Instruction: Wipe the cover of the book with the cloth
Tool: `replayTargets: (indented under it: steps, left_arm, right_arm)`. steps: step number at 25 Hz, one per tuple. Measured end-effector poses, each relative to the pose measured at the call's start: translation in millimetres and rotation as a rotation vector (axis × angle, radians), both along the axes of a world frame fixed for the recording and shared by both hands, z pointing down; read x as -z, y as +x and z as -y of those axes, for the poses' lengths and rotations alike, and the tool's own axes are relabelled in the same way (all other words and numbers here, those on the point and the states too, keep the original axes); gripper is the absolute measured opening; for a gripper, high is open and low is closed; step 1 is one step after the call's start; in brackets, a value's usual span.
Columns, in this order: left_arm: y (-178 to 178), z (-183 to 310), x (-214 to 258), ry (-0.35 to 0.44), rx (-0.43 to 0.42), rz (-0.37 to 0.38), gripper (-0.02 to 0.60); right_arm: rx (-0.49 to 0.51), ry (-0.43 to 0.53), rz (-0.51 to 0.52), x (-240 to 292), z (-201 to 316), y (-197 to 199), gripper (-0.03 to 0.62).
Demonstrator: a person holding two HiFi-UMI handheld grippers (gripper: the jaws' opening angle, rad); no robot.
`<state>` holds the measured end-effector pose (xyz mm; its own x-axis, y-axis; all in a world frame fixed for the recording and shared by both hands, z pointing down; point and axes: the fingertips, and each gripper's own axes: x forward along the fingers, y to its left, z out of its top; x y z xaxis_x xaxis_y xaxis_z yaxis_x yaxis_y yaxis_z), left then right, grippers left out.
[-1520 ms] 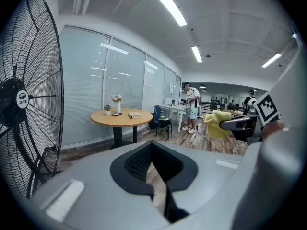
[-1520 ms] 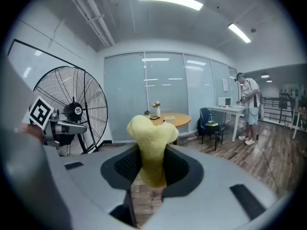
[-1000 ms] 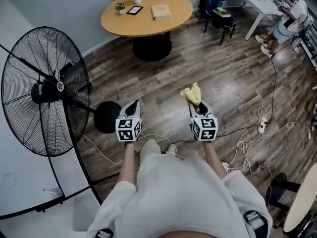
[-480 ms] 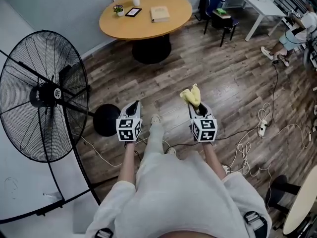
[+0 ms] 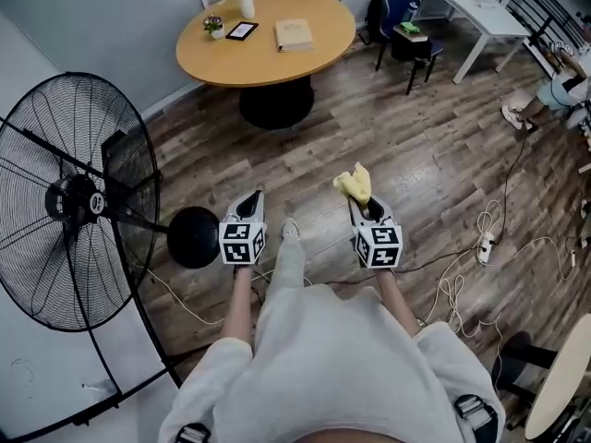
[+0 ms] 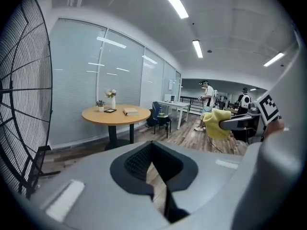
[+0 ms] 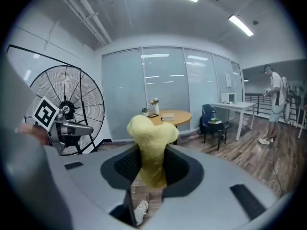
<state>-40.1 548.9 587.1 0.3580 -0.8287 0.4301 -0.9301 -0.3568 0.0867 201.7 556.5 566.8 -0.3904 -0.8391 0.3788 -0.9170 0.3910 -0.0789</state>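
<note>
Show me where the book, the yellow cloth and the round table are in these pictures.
book (image 5: 294,34), head view, middle of its cover.
yellow cloth (image 7: 151,143), right gripper view, middle of the bunched fabric.
round table (image 5: 268,65), head view, bare top near its front edge.

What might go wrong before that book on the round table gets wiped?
Loose cables lie on the floor near the person's shoe: a trip hazard. Most of the cloth bulges beyond the right gripper, so it might slip free. A vase and a picture frame stand near the book on the table; wiping might knock them.
</note>
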Motion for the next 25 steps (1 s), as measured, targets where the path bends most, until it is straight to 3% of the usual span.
replayTargets:
  steps: [25]
  left_arm:
    - [-52.5,282.4,-8.7,-0.03,-0.087,-0.062,0.01]
  right_arm:
    - [-0.049,-0.045,-0.074,4.4,251.2,-63.8,0.124]
